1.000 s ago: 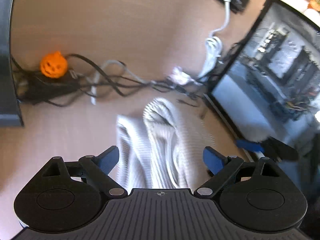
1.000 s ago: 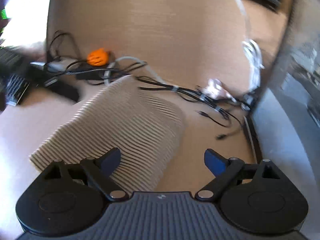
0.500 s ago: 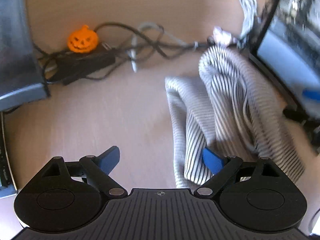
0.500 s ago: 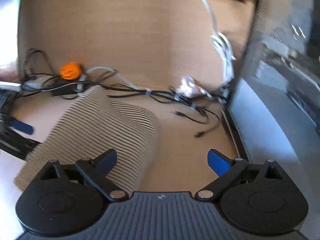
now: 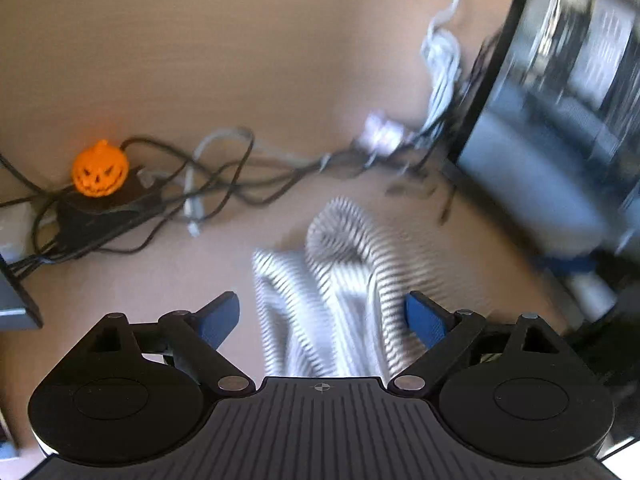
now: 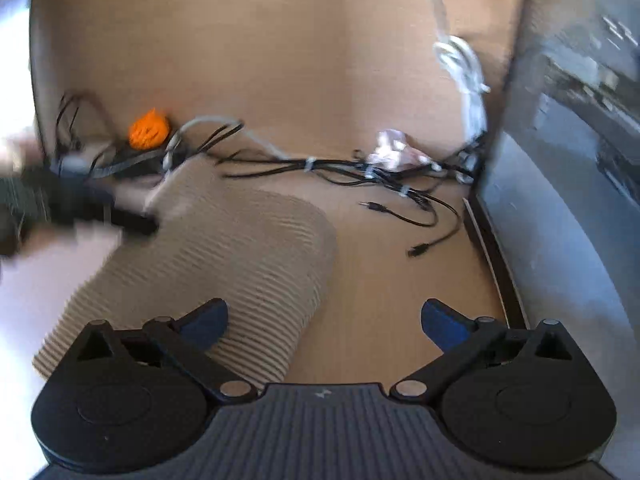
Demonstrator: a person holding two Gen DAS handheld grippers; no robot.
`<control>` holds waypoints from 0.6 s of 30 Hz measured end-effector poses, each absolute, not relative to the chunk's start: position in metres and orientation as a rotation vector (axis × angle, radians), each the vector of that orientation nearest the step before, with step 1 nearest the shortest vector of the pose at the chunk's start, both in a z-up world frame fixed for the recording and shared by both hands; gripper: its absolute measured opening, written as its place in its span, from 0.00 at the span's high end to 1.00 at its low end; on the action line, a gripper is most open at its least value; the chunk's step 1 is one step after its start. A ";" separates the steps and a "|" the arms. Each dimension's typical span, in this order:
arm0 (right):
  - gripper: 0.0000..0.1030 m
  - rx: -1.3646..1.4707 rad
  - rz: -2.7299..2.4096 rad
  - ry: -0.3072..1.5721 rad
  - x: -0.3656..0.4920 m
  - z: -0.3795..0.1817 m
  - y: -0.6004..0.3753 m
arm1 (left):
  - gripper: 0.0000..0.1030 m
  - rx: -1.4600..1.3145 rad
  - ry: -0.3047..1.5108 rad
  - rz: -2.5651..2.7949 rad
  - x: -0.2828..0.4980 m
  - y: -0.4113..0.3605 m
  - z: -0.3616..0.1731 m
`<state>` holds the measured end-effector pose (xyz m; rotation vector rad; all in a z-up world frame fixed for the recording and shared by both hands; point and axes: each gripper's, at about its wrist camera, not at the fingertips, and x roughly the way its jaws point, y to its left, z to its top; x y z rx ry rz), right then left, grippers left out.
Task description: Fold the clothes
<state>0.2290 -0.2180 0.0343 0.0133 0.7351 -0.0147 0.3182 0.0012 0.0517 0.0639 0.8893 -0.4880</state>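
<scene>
The bench [image 6: 280, 60] is the biggest thing before me, a tan wooden top that carries everything else. Along its right side stands a computer case [image 5: 560, 120] with a dark frame and a see-through panel, blurred in the left view.

The striped garment [image 6: 240, 256] lies on the bench to the left of that case. In the right view it is a rounded, folded hump of thin grey-and-white stripes, and its near end reaches under my left-side blue pad. In the left view the same cloth [image 5: 340, 280] is bunched into soft rolls and lies between my pads there.

My right gripper [image 6: 324, 322] has its jaws opening at this moment, already spread very wide, and they press on nothing; bare bench shows across most of the gap. My left gripper [image 5: 322, 318] also has its jaws wide; the cloth runs between them, but the pads do not squeeze it.

Beyond the garment, a tangle of black cables [image 6: 380, 184] crosses the bench toward the case. A white cord [image 6: 460, 64] is looped farther back, close to the case. Left of the cables sits a small orange pumpkin [image 5: 100, 170] with a carved face, perched on a black box.
</scene>
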 end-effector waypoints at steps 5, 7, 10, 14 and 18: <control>0.00 0.028 -0.124 0.766 0.239 0.024 -0.231 | 0.08 0.021 0.929 -0.481 0.313 0.018 0.038; 0.00 0.033 -0.098 0.824 0.248 0.014 -0.229 | 0.08 0.024 0.931 -0.478 0.311 0.020 0.036; 0.00 -0.032 -0.064 0.824 0.260 0.009 -0.218 | 0.08 0.018 0.937 -0.465 0.306 0.025 0.033; 0.00 -0.145 -0.005 0.793 0.287 0.010 -0.196 | 0.08 -0.042 0.963 -0.445 0.298 0.039 0.030; 0.00 -0.255 0.057 0.738 0.309 0.011 -0.168 | 0.08 -0.109 0.990 -0.434 0.286 0.049 0.027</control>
